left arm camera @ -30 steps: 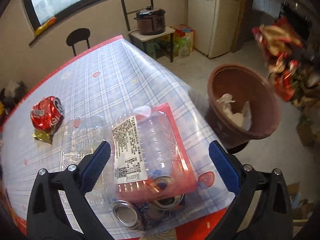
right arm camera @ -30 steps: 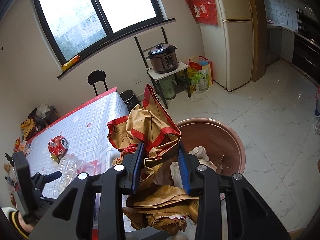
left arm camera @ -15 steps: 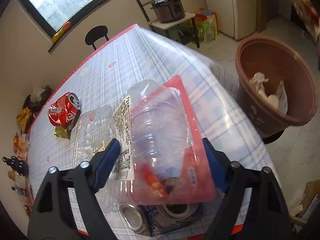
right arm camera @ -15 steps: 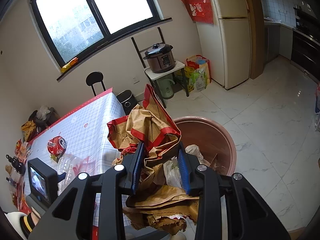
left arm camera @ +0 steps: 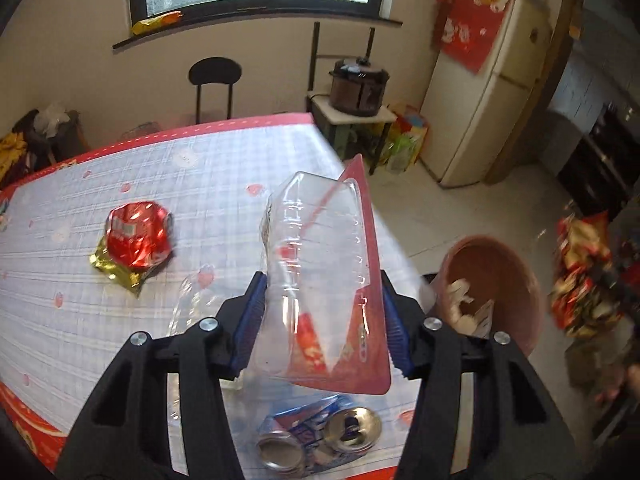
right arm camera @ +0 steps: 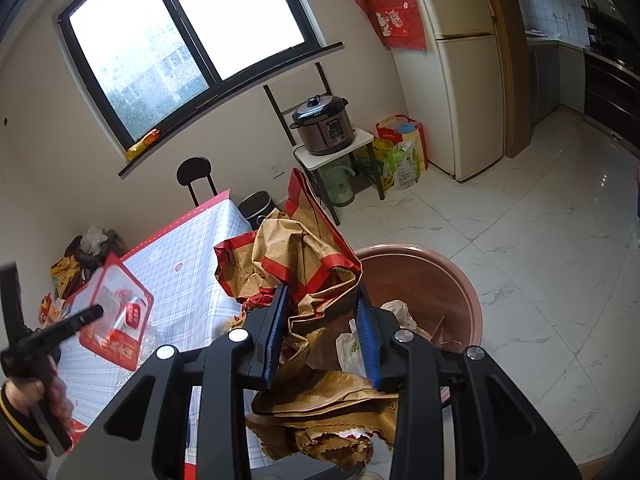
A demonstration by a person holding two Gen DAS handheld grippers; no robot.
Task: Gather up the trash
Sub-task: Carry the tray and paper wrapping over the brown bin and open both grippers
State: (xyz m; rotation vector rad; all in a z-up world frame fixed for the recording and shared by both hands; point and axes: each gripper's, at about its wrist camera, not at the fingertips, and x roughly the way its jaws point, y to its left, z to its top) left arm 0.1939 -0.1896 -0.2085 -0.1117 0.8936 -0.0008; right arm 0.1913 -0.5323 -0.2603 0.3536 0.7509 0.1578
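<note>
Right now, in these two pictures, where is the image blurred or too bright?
Left wrist view: motion blur smears the paper bag at the right edge and the fridge; the plastic package in the left gripper stays sharp. Right wrist view: the window is overexposed; the left gripper is blurred.

Clear clamshell pack (left arm camera: 320,264) now lifted, clamped.

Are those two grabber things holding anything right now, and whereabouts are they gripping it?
Yes. The left gripper clamps a clear plastic blister pack across its lower sides. The right gripper pinches crumpled brown paper packaging around its middle, above the brown bin.
</note>
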